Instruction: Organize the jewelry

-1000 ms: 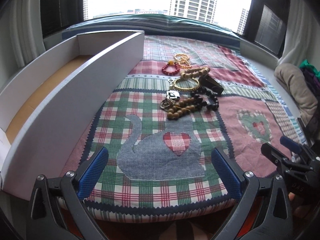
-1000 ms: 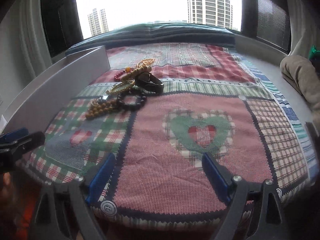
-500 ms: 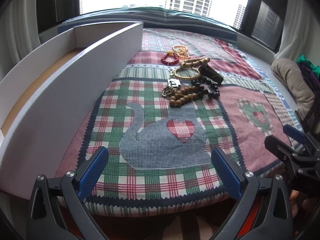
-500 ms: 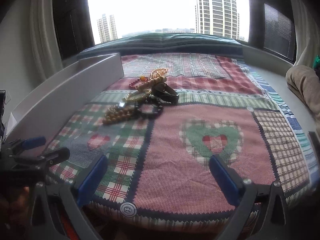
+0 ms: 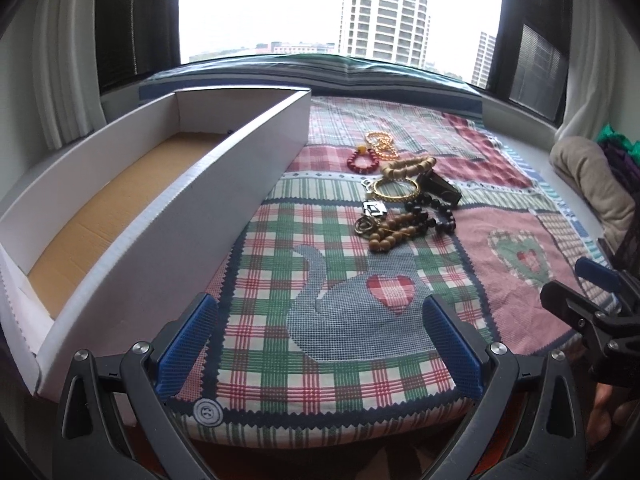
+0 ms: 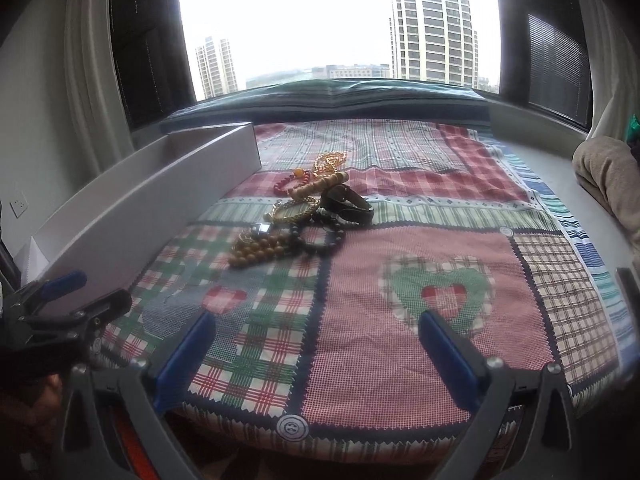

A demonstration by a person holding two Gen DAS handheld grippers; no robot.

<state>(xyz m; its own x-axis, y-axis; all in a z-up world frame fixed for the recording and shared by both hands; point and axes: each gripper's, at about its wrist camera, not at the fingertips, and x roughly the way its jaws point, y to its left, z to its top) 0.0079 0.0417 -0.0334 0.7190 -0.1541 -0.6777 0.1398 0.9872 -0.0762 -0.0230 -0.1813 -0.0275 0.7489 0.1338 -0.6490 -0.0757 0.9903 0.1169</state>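
A heap of jewelry [image 5: 400, 196] lies mid-quilt: a red bead bracelet [image 5: 363, 160], gold chains [image 5: 382, 145], tan wooden beads [image 5: 390, 234], a gold bangle [image 5: 396, 190], black beads [image 5: 434, 216] and a black band [image 5: 440, 190]. The heap also shows in the right wrist view [image 6: 300, 216]. A long white box [image 5: 168, 216] with a brown floor stands left of it, with nothing inside that I can see. My left gripper [image 5: 320, 344] is open and empty near the quilt's front edge. My right gripper [image 6: 316, 360] is open and empty, also well short of the heap.
The patchwork quilt [image 5: 340, 320] covers a window-seat cushion with a window behind. A beige cloth bundle [image 5: 592, 184] lies at the right. The right gripper shows at the right edge of the left wrist view [image 5: 592, 300]; the left gripper shows at the left edge of the right wrist view [image 6: 60, 312].
Both grippers have risen and tilted up, so more of the window and the box's inside shows. The jewelry has not moved. Both stay open.
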